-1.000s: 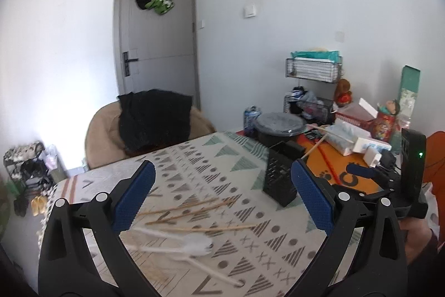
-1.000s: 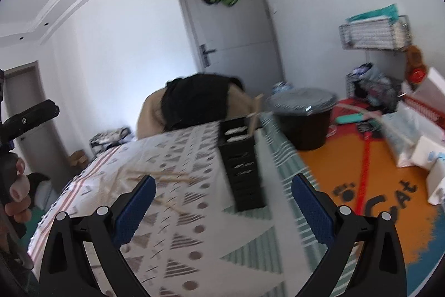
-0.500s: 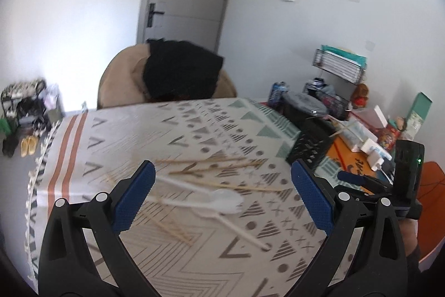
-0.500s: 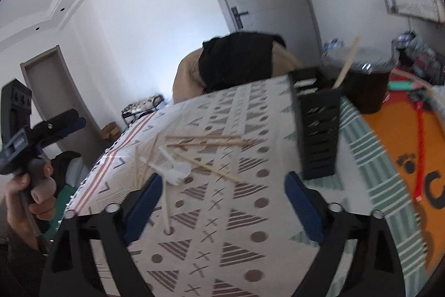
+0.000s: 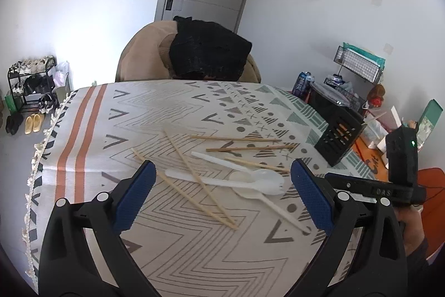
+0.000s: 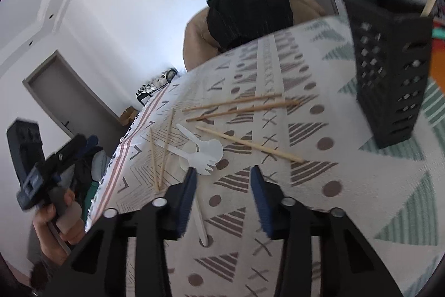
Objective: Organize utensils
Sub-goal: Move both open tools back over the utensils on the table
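White plastic spork (image 6: 209, 155), tines twd cam, handle away-left.

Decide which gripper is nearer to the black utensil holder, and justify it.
Right. The right gripper, jaws closing on nothing, has the black utensil holder close ahead to its right. The left gripper sits further back, behind the scattered utensils.

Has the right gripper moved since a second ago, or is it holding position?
Yes. The right gripper has swung left from the black holder toward the white plastic utensils; its jaws are closing with nothing clearly between them.
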